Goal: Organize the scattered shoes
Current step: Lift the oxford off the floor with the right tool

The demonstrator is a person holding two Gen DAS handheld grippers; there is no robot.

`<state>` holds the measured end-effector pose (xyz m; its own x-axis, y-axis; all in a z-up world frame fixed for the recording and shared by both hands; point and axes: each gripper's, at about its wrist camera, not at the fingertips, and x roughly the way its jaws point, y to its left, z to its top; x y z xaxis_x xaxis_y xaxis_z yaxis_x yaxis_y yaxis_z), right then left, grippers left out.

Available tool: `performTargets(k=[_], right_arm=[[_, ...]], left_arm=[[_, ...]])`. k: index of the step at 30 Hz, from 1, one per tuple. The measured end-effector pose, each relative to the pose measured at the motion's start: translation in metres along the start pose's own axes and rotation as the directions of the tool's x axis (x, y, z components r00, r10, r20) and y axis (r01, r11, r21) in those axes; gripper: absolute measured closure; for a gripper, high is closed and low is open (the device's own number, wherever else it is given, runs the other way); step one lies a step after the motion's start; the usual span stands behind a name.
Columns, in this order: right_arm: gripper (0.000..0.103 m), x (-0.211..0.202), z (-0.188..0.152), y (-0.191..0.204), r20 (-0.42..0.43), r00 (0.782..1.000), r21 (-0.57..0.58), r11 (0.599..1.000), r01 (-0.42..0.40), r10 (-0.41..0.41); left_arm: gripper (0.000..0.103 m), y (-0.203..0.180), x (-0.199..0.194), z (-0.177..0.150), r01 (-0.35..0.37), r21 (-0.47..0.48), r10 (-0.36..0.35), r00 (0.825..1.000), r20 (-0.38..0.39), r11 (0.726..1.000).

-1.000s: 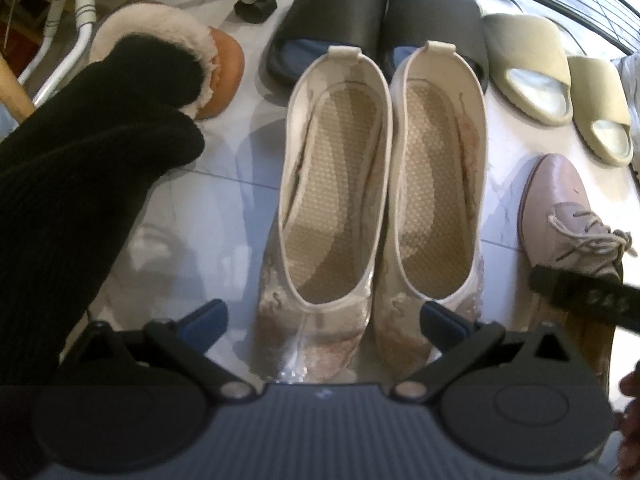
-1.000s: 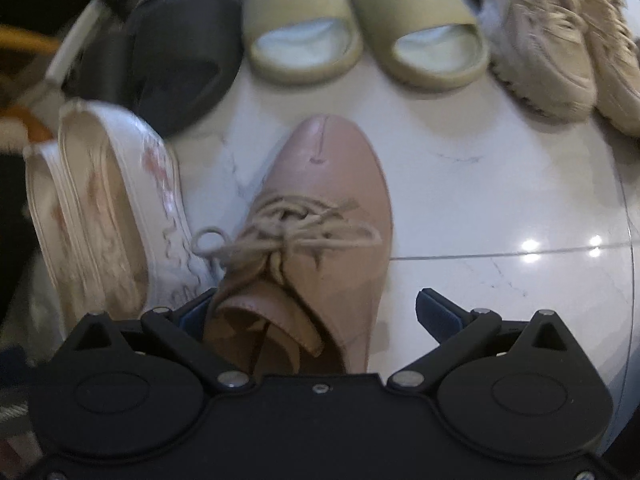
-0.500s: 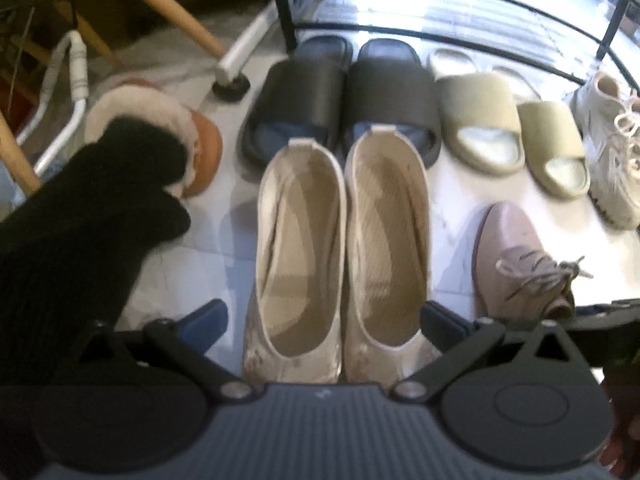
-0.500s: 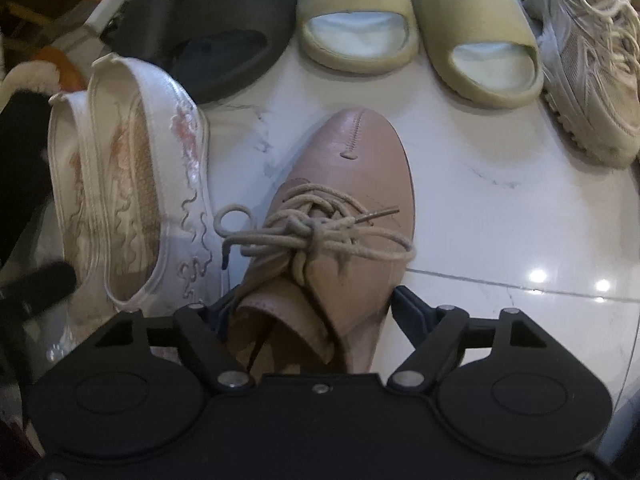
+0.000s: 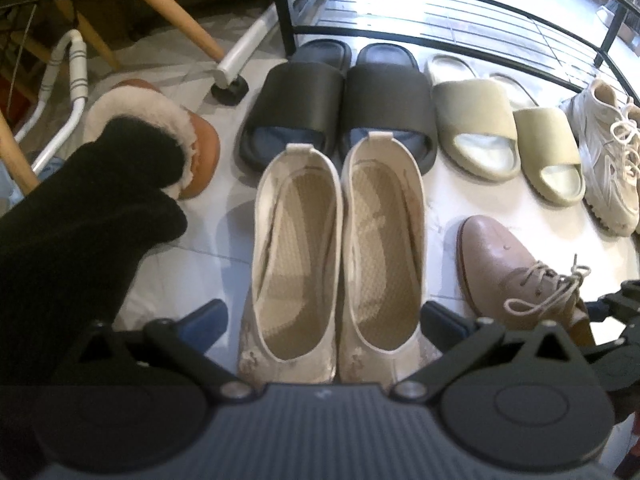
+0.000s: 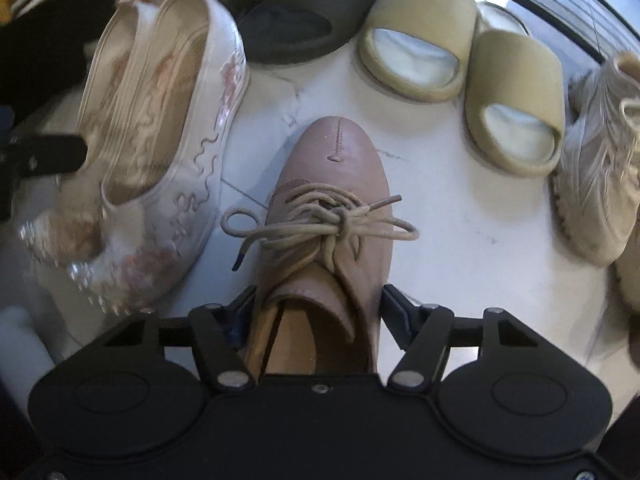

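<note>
Most of the sorting is looking done. Beyond both claws, a back row is standing in pairs along the rack (image 5: 460, 12): black slides (image 5: 340, 104), tan slides (image 5: 504, 136) to their right, and sneakers (image 5: 612, 160) at the far right. Straight ahead of the left claw (image 5: 320, 320), the flats (image 5: 340, 252) are lying side by side, touching, heels toward the black slides; they appear placed, starting a second row.

What seems left is smaller. The pink shoe (image 6: 328, 232) is sitting alone in front of the tan slides, just right of the flats, with no mate in view. The right claw (image 6: 318, 304) is closing narrowly around its heel end, fingers (image 6: 394, 302) pressing at or almost at the leather; I judge it gripped, about to be shifted. Far left of the left claw, a fur slipper (image 5: 160, 136) is lying apart from the rows, partly hidden by a black glove (image 5: 80, 220), apparently still unsorted.

The left claw is standing wide open, straddling the flats' toes and holding nothing.
</note>
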<state>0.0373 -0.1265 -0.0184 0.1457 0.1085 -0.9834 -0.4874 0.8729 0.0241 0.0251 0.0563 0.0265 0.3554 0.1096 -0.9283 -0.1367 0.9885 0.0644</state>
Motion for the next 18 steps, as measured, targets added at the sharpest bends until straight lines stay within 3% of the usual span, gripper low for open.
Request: performTargets(k=[6,8,10,12,14,15,17,18], right_arm=[[0.039,-0.003,-0.008,-0.014,-0.04,0.998,-0.181,0.982,0.049,-0.057],[0.036,-0.007,-0.015,-0.021,-0.044,0.991,-0.292,0.951,0.105,-0.123],[0.026,-0.016,-0.019,-0.029,-0.019,0.986,-0.338,0.929,0.152,-0.168],[0.009,-0.025,-0.02,-0.034,0.018,0.983,-0.332,0.926,0.179,-0.183],[0.007,-0.044,-0.019,-0.046,0.061,0.984,-0.278,0.943,0.18,-0.17],[0.005,-0.055,-0.018,-0.054,0.073,0.987,-0.199,0.967,0.158,-0.147],[0.0,-0.076,-0.017,-0.071,0.097,0.991,-0.01,0.995,0.099,-0.097],[0.0,-0.088,-0.021,-0.088,0.104,0.994,0.206,0.978,0.019,-0.041]], left_arm=[[0.001,-0.014,-0.012,-0.01,-0.004,-0.005,0.004,1.0,-0.007,1.0],[0.001,-0.018,-0.014,-0.012,-0.003,-0.003,0.003,1.0,-0.008,1.0],[0.001,-0.019,-0.014,-0.012,-0.004,0.0,0.004,1.0,-0.01,1.0],[0.001,-0.021,-0.015,-0.013,-0.003,0.001,0.003,1.0,-0.01,1.0],[0.001,-0.021,-0.016,-0.015,-0.002,0.002,0.002,1.0,-0.01,1.0],[0.001,-0.022,-0.017,-0.015,-0.002,0.002,0.002,1.0,-0.01,1.0],[0.001,-0.022,-0.018,-0.015,0.001,-0.003,-0.001,1.0,-0.008,1.0],[0.001,-0.022,-0.019,-0.016,0.004,-0.007,-0.004,1.0,-0.005,1.0]])
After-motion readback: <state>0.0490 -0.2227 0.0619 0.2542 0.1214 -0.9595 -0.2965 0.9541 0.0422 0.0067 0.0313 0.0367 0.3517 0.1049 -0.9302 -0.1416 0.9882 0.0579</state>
